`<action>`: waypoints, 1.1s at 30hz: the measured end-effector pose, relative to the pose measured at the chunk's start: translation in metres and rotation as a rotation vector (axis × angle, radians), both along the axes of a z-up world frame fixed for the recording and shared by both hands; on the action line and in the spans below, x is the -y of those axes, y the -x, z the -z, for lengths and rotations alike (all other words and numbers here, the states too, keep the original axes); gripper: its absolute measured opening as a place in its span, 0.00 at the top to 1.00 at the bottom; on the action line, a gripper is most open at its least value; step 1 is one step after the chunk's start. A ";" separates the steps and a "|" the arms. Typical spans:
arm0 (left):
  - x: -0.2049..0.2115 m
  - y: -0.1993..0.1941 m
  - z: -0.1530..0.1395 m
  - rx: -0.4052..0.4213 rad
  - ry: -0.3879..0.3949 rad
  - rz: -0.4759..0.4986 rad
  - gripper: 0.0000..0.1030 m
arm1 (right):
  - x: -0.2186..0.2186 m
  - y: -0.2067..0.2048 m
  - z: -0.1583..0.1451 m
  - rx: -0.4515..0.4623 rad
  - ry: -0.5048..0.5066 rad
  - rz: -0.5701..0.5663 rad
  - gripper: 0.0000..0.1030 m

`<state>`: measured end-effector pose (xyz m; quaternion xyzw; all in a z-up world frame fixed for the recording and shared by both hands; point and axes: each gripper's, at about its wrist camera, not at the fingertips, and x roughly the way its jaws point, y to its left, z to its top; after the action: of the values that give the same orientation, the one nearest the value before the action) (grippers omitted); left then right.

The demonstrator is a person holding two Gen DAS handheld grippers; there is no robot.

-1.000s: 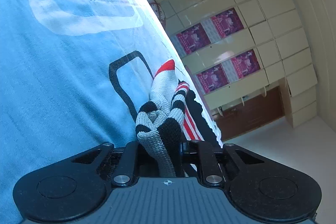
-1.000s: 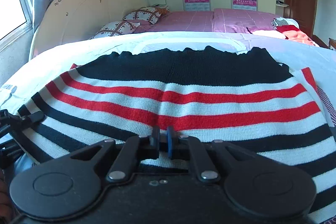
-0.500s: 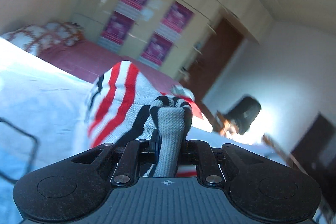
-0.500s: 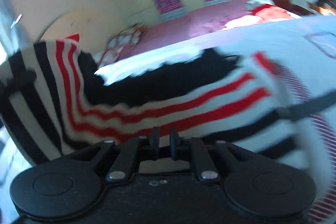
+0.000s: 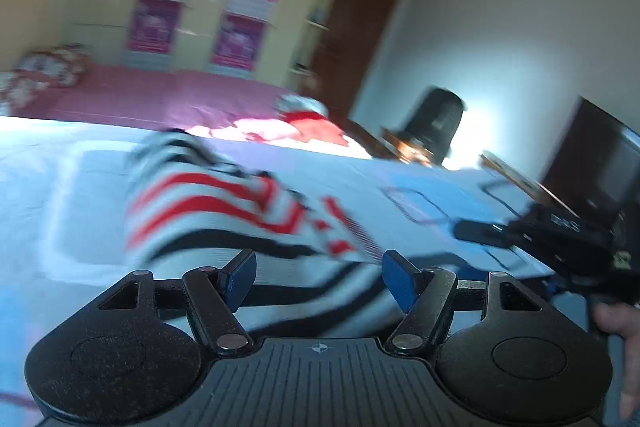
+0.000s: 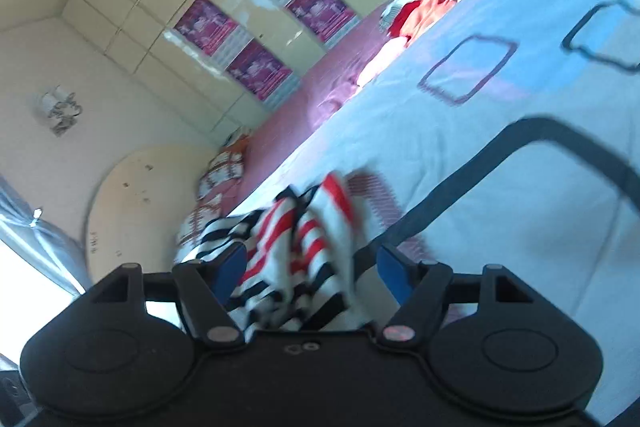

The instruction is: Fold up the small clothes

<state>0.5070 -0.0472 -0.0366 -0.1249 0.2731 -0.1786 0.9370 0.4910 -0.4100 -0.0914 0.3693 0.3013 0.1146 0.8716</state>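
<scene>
A knitted garment [image 5: 208, 211] striped in red, white and black lies bunched on the pale blue bedspread [image 5: 360, 183]. My left gripper [image 5: 320, 281] hovers just above its near edge, its jaws opening, and its blue pads stand wide apart off the cloth. In the right wrist view the same garment [image 6: 304, 247] is heaped loosely between the spread fingers of my right gripper [image 6: 312, 271], whose jaws are also opening, with neither pad pressing on it. The right gripper [image 5: 476, 231] also shows at the left wrist view's right edge, held by a hand [image 5: 616, 323].
Behind the blue spread is a pink bed [image 5: 132, 99] with patterned pillows [image 5: 48, 71] and a pile of red and white clothes [image 5: 304, 125]. A cream wardrobe [image 5: 208, 15] with purple posters, a brown door [image 5: 356, 43] and a dark screen [image 5: 600, 167] stand beyond.
Both grippers were shut on the striped garment and have now opened and let it go. Both have swung and rolled, and the garment has dropped in a heap on the spread.
</scene>
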 end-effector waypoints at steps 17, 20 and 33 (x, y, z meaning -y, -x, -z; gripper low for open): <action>-0.070 -0.039 0.087 -0.237 0.153 -0.250 0.33 | -0.117 -0.047 -0.005 -0.076 0.266 -0.178 0.82; -0.065 -0.041 0.083 -0.225 0.125 -0.243 0.33 | -0.121 -0.022 -0.039 0.102 0.340 -0.166 0.83; -0.036 -0.055 0.082 -0.251 0.004 -0.176 0.22 | -0.077 -0.019 0.021 -0.063 0.304 -0.073 0.81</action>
<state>0.5623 -0.0110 -0.1189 -0.1715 0.3758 -0.0790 0.9073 0.5105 -0.3325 -0.1120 0.2255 0.3556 0.0876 0.9028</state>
